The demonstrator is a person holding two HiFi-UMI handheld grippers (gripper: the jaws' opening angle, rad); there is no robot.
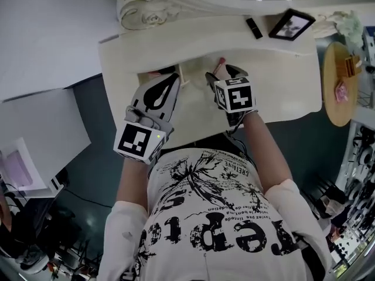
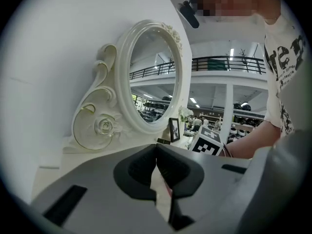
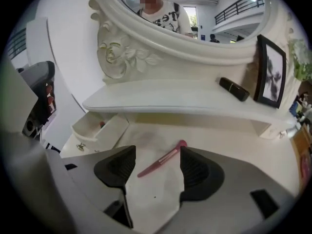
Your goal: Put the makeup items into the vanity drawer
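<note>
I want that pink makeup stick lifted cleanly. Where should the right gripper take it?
Grip the pink makeup stick at mid-shaft, coming from above with the open right gripper. It lies flat and slanted on the vanity top, so I'd turn the jaws across its thin length.

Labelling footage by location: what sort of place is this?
Likely a vanity corner staged in a large hall: ornate white oval mirror, white vanity table, black-railed mezzanine behind.
</note>
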